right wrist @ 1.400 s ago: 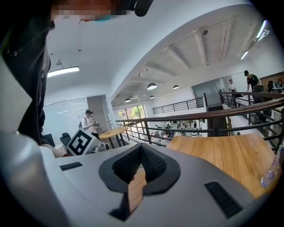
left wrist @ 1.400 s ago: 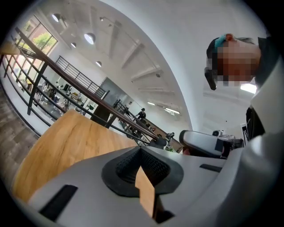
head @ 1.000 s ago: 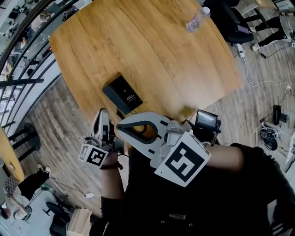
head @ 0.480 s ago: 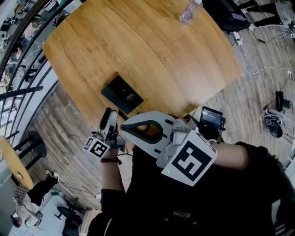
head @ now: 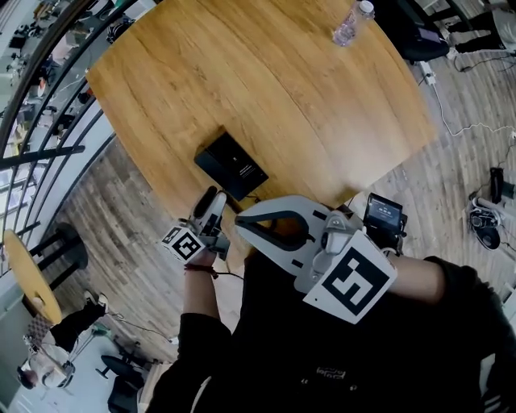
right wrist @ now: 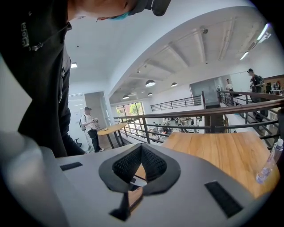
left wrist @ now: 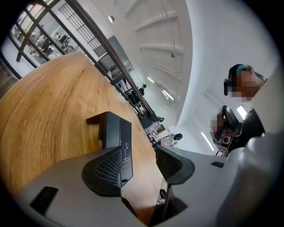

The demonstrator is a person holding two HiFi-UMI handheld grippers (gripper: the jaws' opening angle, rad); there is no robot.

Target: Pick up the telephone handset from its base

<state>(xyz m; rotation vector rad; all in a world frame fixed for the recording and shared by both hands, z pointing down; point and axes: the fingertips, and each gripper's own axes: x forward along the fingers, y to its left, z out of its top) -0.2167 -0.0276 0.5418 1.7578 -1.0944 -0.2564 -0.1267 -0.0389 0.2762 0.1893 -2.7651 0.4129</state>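
Observation:
A black telephone (head: 232, 165) lies near the near edge of the wooden table (head: 274, 81), and whether its handset rests on the base is hard to tell. My left gripper (head: 213, 200) hovers just short of the table's edge, pointing at the phone. In the left gripper view the phone (left wrist: 114, 133) sits just beyond the left pad (left wrist: 106, 173). The left gripper's (left wrist: 140, 166) jaws are opening, with nothing between them. My right gripper (head: 240, 227) hangs closer to my body. In its own view the right gripper (right wrist: 141, 150) is shut, holding nothing.
A clear water bottle (head: 351, 22) lies at the table's far corner and shows as the bottle (right wrist: 269, 162) in the right gripper view. A railing (head: 48, 89) runs past the table's left side. A round side table (head: 29, 278) and a person (head: 48, 355) are on the floor at left.
My left gripper has sunk and come nearer to the phone at the table's edge. The right gripper has kept its place.

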